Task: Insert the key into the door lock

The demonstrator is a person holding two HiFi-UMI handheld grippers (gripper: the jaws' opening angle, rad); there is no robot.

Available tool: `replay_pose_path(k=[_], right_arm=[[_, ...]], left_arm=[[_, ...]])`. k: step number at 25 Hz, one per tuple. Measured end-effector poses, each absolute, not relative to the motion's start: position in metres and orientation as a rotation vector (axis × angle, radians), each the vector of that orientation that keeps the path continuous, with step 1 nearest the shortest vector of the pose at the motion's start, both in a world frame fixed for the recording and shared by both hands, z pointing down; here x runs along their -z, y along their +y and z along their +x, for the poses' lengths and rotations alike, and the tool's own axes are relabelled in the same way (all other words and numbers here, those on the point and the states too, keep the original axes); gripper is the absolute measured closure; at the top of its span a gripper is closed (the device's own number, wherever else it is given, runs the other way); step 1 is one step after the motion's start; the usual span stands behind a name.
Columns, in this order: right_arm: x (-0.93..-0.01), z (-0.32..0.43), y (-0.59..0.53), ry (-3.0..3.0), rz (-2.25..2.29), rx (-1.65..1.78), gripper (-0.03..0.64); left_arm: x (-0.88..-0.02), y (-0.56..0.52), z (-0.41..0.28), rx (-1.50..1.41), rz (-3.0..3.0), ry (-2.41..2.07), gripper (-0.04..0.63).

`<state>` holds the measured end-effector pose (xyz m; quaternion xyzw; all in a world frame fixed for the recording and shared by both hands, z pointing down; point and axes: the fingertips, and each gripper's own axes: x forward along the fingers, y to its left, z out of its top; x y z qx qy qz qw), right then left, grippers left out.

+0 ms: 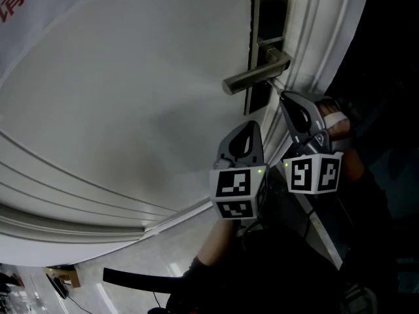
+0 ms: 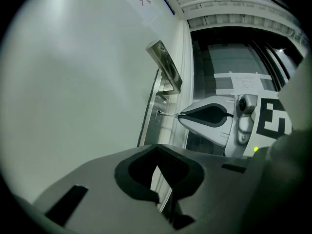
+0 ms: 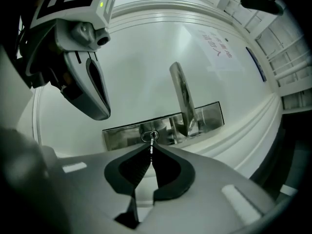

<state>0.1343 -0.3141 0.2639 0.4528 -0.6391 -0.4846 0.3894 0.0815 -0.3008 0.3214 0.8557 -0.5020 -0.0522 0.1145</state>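
Observation:
The steel lock plate (image 3: 122,133) on the white door (image 3: 146,72) carries a lever handle (image 3: 183,101) and a round keyhole (image 3: 150,136). My right gripper (image 3: 151,151) is shut on a small silver key (image 3: 151,145), whose tip is at the keyhole; how deep it sits I cannot tell. The left gripper view shows the same from the side, with the key (image 2: 168,114) bridging the right gripper (image 2: 181,115) and the keyhole (image 2: 158,114). My left gripper (image 2: 157,152) hangs shut on nothing, below and left of the lock. In the head view both grippers (image 1: 252,124) (image 1: 283,97) sit under the handle (image 1: 255,77).
The door frame's moulding (image 1: 327,38) runs just right of the lock plate (image 1: 268,18). A paper notice (image 3: 217,48) is stuck on the door above the handle. Beyond the door's edge lies a dark opening (image 2: 234,62). A person's hand (image 1: 337,126) holds the right gripper.

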Motion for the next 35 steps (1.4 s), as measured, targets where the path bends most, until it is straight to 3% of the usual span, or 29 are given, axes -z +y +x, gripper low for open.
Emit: replay_pose_path(k=[35], right_arm=[[-0.262,0.121,-0.325,-1.403,1.127,1.257,0.604]], left_arm=[[-0.328,-0.304,0.067,0.189,2.481,-1.481,0.595]])
